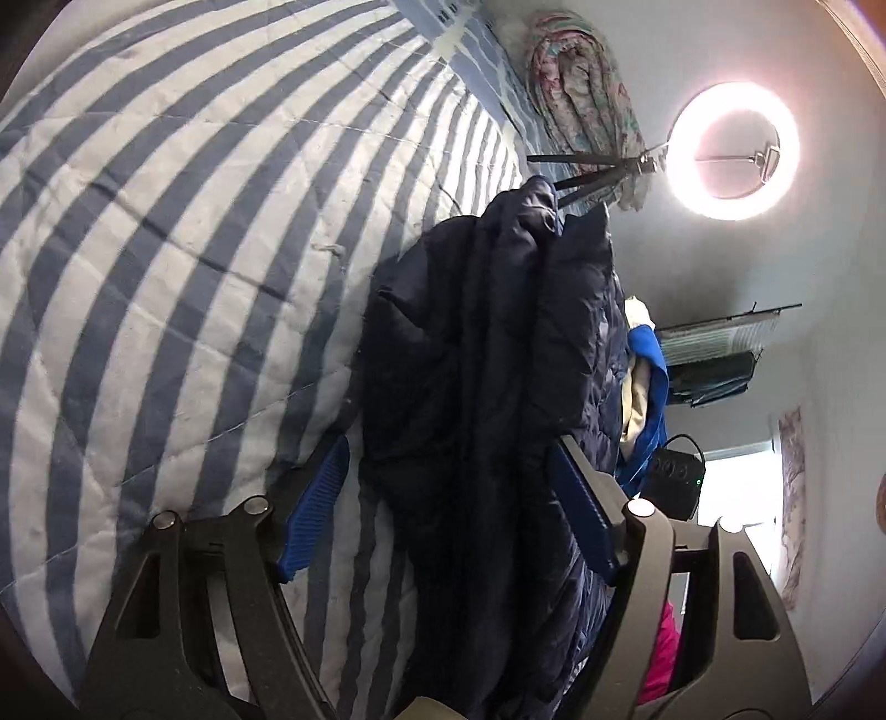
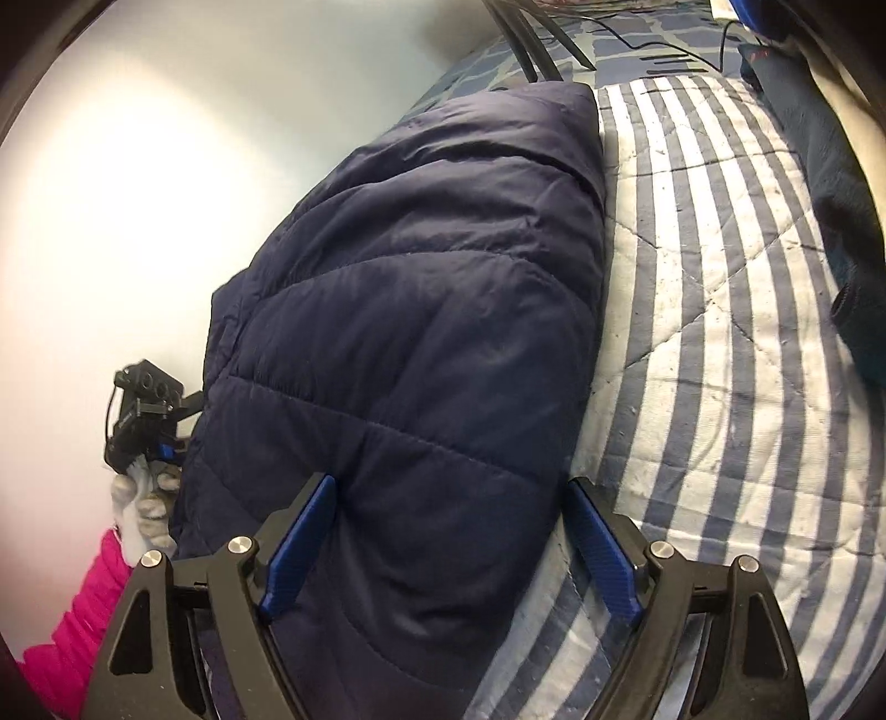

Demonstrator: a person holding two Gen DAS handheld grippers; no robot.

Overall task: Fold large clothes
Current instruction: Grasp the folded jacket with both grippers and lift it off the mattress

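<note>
A navy quilted jacket lies bunched on the striped quilt. My left gripper stands open, its blue pads on either side of the jacket's near end; the left pad is clear of the cloth, the right one is close against it. In the right wrist view the same jacket is a folded, puffy bundle. My right gripper is open with the bundle's near edge between its wide-spread pads. The left gripper shows at the jacket's far side, held by a gloved hand with a pink sleeve.
The striped quilt spreads to the right of the jacket. A ring light on a tripod stands beyond it, beside a rolled floral blanket. Blue and cream clothes lie behind the jacket. A dark garment and cables lie at the far right.
</note>
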